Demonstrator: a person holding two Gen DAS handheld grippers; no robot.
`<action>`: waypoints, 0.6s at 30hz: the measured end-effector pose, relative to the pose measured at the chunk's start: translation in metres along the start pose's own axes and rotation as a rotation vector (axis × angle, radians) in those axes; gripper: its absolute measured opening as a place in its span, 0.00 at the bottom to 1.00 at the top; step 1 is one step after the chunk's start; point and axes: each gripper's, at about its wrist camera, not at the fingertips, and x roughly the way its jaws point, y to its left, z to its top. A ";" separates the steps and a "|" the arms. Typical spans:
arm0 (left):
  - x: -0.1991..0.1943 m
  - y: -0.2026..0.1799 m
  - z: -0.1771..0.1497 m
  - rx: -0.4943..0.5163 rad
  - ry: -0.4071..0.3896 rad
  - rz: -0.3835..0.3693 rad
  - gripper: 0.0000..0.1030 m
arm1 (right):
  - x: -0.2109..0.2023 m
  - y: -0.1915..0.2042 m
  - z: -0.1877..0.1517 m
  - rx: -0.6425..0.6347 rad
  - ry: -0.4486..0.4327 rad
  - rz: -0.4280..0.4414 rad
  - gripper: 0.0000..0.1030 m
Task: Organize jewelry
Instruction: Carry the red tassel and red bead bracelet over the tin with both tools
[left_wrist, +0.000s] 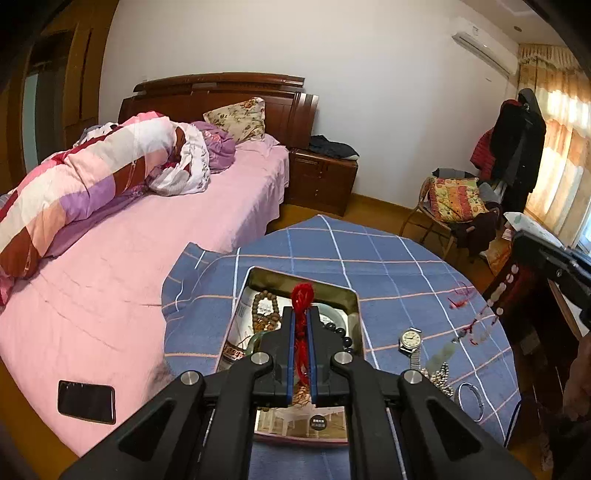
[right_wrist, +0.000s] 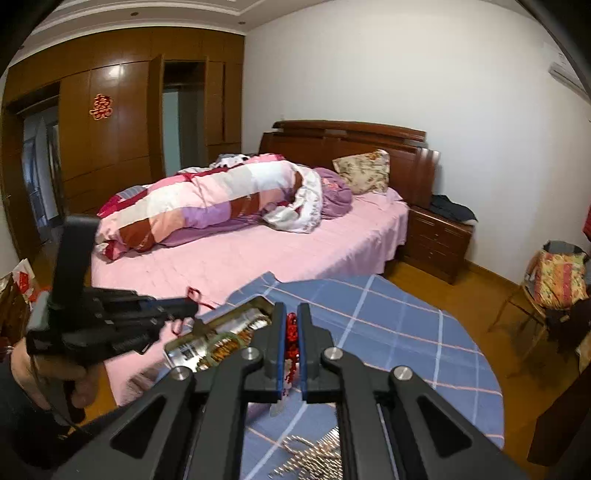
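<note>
Jewelry: mostly lying in the open gold metal tin (left_wrist: 354, 295) on the blue checked cloth (left_wrist: 388, 266); more pieces loose on the cloth beside it.
Left gripper (left_wrist: 301, 314): squeezed almost shut on a fuzzy red tassel string (left_wrist: 302, 295), held up right over the tin.
Right gripper (right_wrist: 291, 314): squeezed tight on a knotted red cord (right_wrist: 291, 334); a strand of white beads (left_wrist: 496, 295) hangs from it down to the cloth.
One piece or two: cannot tell if both red strings belong together.
In the tin: a brown wooden bead bracelet (left_wrist: 264, 306) and a ring of dark round beads (left_wrist: 341, 334).
On the cloth: a silver wristwatch (left_wrist: 409, 338), a heap of small silver beads (left_wrist: 441, 376) and a thin silver bangle (left_wrist: 471, 400).
Step in hand, likely: putting the red tassel string into the tin.
How to do it well: go down low first, then let go, so nothing bounces out.
Where to drop: a bare spot, not on the wooden beads, to stop tangles.
Right side: lift high so the white beads clear the watch, then follow slowly.
</note>
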 end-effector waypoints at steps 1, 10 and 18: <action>0.001 0.001 -0.001 -0.004 0.003 0.002 0.04 | 0.003 0.004 0.002 -0.004 0.000 0.010 0.07; 0.011 0.012 -0.004 -0.020 0.030 0.024 0.04 | 0.024 0.024 0.006 -0.017 0.015 0.071 0.07; 0.022 0.016 -0.012 -0.028 0.062 0.042 0.04 | 0.042 0.036 -0.002 -0.021 0.054 0.105 0.07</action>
